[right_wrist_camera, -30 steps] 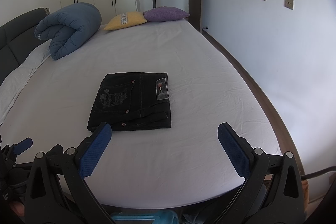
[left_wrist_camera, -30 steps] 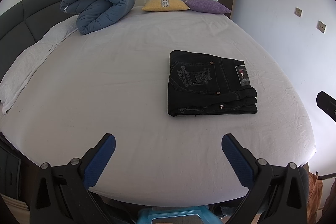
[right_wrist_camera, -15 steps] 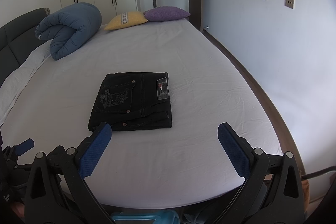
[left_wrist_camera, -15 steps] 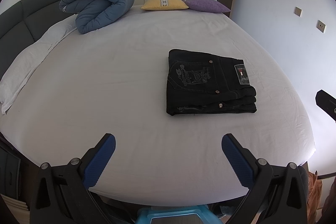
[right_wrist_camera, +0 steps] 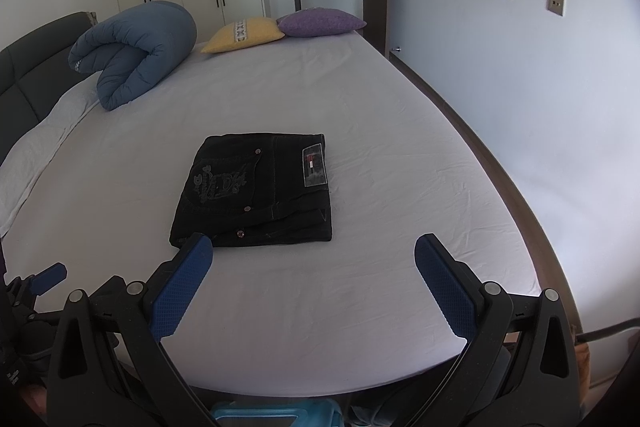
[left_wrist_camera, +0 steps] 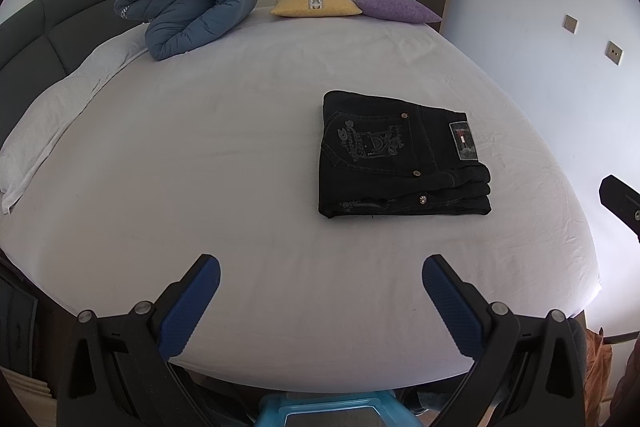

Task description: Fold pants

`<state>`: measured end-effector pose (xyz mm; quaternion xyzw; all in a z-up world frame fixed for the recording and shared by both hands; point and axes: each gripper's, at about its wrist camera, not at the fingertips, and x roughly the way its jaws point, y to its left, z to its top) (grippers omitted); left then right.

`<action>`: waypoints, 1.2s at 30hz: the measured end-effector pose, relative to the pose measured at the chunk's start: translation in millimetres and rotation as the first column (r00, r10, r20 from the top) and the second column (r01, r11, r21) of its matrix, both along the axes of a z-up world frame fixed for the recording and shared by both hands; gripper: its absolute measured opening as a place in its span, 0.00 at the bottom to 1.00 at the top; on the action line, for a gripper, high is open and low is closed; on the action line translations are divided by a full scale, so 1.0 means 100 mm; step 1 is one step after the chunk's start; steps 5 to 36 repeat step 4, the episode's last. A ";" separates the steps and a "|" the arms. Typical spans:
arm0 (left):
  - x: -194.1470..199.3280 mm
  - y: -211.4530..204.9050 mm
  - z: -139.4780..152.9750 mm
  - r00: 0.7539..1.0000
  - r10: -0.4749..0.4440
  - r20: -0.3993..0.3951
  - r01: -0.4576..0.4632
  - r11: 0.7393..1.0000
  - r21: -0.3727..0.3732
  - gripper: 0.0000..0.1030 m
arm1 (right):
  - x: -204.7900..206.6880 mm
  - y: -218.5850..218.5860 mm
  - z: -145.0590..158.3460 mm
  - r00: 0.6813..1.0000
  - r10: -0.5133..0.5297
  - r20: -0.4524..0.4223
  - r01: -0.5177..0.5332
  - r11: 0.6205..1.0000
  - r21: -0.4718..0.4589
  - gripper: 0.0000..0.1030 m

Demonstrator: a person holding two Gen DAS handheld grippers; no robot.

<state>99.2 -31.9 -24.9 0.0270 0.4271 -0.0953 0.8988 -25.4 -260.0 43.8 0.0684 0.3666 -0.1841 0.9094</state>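
Pants (left_wrist_camera: 402,157): black denim, lying as a compact rectangular stack on the bed (left_wrist_camera: 240,155), toward its right half, back pocket and waist patch facing up. Layered edges show along the near side; the fold looks complete, or nearly so.

Handling, as a judgement: denim is soft but fairly heavy and thick, not slippery, not fragile. A stack this thick would likely slump if lifted by one layer. Best hold is probably across all layers at the near folded edge, one corner per gripper.

Left gripper (left_wrist_camera: 320,285): jaws wide apart, holding nothing, hanging over the near bed edge, well short of the pants. Right gripper (right_wrist_camera: 314,261): likewise wide apart and empty; its left pad overlaps the near left corner of the stack in view, contact not confirmable.

Hidden: the underside layers and the legs' ends; pocket embroidery unreadable.
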 end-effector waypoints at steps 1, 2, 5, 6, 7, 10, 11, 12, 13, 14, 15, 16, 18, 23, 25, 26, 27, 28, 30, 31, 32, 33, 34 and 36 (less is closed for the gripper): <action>0.00 0.01 0.00 1.000 0.000 -0.001 0.000 1.000 -0.004 1.00 | 0.00 0.01 0.00 1.000 0.001 -0.001 -0.001 1.000 0.000 1.00; 0.00 0.01 0.00 1.000 0.000 0.000 0.000 1.000 -0.003 1.00 | 0.00 -0.01 0.00 1.000 0.001 -0.001 -0.001 1.000 0.001 1.00; 0.01 0.02 0.01 1.000 -0.003 0.005 0.003 1.000 0.001 1.00 | 0.00 0.00 0.00 1.000 0.001 -0.001 -0.001 1.000 0.002 1.00; 0.01 0.02 0.01 1.000 -0.003 0.005 0.003 1.000 0.001 1.00 | 0.00 0.00 0.00 1.000 0.001 -0.001 -0.001 1.000 0.002 1.00; 0.01 0.02 0.01 1.000 -0.003 0.005 0.003 1.000 0.001 1.00 | 0.00 0.00 0.00 1.000 0.001 -0.001 -0.001 1.000 0.002 1.00; 0.01 0.02 0.01 1.000 -0.003 0.005 0.003 1.000 0.001 1.00 | 0.00 0.00 0.00 1.000 0.001 -0.001 -0.001 1.000 0.002 1.00; 0.01 0.02 0.01 1.000 -0.003 0.005 0.003 1.000 0.001 1.00 | 0.00 0.00 0.00 1.000 0.001 -0.001 -0.001 1.000 0.002 1.00; 0.01 0.02 0.01 1.000 -0.003 0.005 0.003 1.000 0.001 1.00 | 0.00 0.00 0.00 1.000 0.001 -0.001 -0.001 1.000 0.002 1.00; 0.01 0.02 0.01 1.000 -0.003 0.005 0.003 1.000 0.001 1.00 | 0.00 0.00 0.00 1.000 0.001 -0.001 -0.001 1.000 0.002 1.00; 0.01 0.02 0.01 1.000 -0.003 0.005 0.003 1.000 0.001 1.00 | 0.00 0.00 0.00 1.000 0.001 -0.001 -0.001 1.000 0.002 1.00; 0.01 0.02 0.01 1.000 -0.003 0.005 0.003 1.000 0.001 1.00 | 0.00 0.00 0.00 1.000 0.001 -0.001 -0.001 1.000 0.002 1.00; 0.01 0.02 0.01 1.000 -0.003 0.005 0.003 1.000 0.001 1.00 | 0.00 0.00 0.00 1.000 0.001 -0.001 -0.001 1.000 0.002 1.00; 0.01 0.02 0.01 1.000 -0.003 0.005 0.003 1.000 0.001 1.00 | 0.00 0.00 0.00 1.000 0.001 -0.001 -0.001 1.000 0.002 1.00; 0.01 0.02 0.01 1.000 -0.003 0.005 0.003 1.000 0.001 1.00 | 0.00 0.00 0.00 1.000 0.001 -0.001 -0.001 1.000 0.002 1.00; 0.01 0.02 0.01 1.000 -0.003 0.005 0.003 1.000 0.001 1.00 | 0.00 0.00 0.00 1.000 0.001 -0.001 -0.001 1.000 0.002 1.00; 0.01 0.02 0.01 1.000 -0.003 0.005 0.003 1.000 0.001 1.00 | 0.00 0.00 0.00 1.000 0.001 -0.001 -0.001 1.000 0.002 1.00; 0.01 0.02 0.01 1.000 -0.003 0.005 0.003 1.000 0.001 1.00 | 0.00 0.00 0.00 1.000 0.001 -0.001 -0.001 1.000 0.002 1.00; 0.01 0.02 0.01 1.000 -0.003 0.005 0.003 1.000 0.001 1.00 | 0.00 0.00 0.00 1.000 0.001 -0.001 -0.001 1.000 0.002 1.00; 0.01 0.02 0.01 1.000 -0.003 0.005 0.003 1.000 0.001 1.00 | 0.00 0.00 0.00 1.000 0.001 -0.001 -0.001 1.000 0.002 1.00; 0.01 0.02 0.01 1.000 -0.003 0.005 0.003 1.000 0.001 1.00 | 0.00 0.00 0.00 1.000 0.001 -0.001 -0.001 1.000 0.002 1.00; 0.01 0.02 0.01 1.000 -0.003 0.005 0.003 1.000 0.001 1.00 | 0.00 0.00 0.00 1.000 0.001 -0.001 -0.001 1.000 0.002 1.00; 0.01 0.02 0.01 1.000 -0.003 0.005 0.003 1.000 0.001 1.00 | 0.00 0.00 0.00 1.000 0.001 -0.001 -0.001 1.000 0.002 1.00; 0.01 0.02 0.01 1.000 -0.003 0.005 0.003 1.000 0.001 1.00 | 0.00 0.00 0.00 1.000 0.001 -0.001 -0.001 1.000 0.002 1.00; 0.01 0.02 0.01 1.000 -0.003 0.005 0.003 1.000 0.001 1.00 | 0.00 0.00 0.00 1.000 0.001 -0.001 -0.001 1.000 0.002 1.00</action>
